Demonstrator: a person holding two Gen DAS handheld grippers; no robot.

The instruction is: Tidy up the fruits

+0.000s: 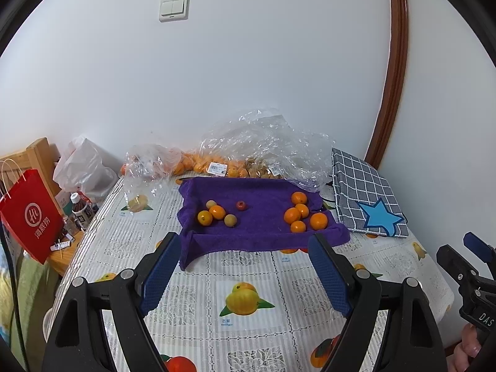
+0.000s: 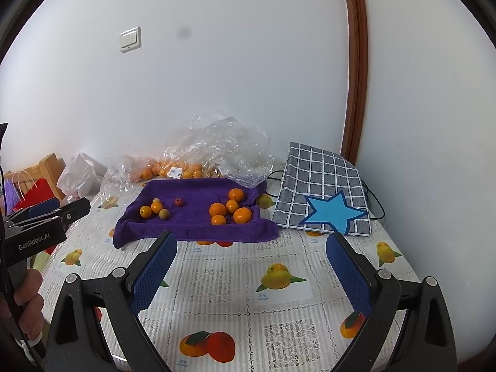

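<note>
A pale wall with a light switch and a brown door frame backs the worktop, which wears a plastic cloth printed with fruit pictures. Spread across its far half lies a purple towel, with crumpled clear bags of fruit against the wall behind it and a grey checked bag with a blue star just to its right. On the towel the fruits sit in two loose groups, well apart: five oranges towards the right, and on the left two oranges with two pale brownish fruits, plus a small red fruit alone between the groups. The left hand-held gripper hangs above the near worktop with its blue fingers spread wide and nothing between them; the right hand-held gripper is likewise spread and empty, at about the same distance from the towel. Sorting looks barely begun, I'd say. To do it well, I'd take one small fruit at a time from the mixed left cluster, coming straight down so neighbours aren't nudged, and close gently, since round fruit on soft cloth rolls easily
</note>
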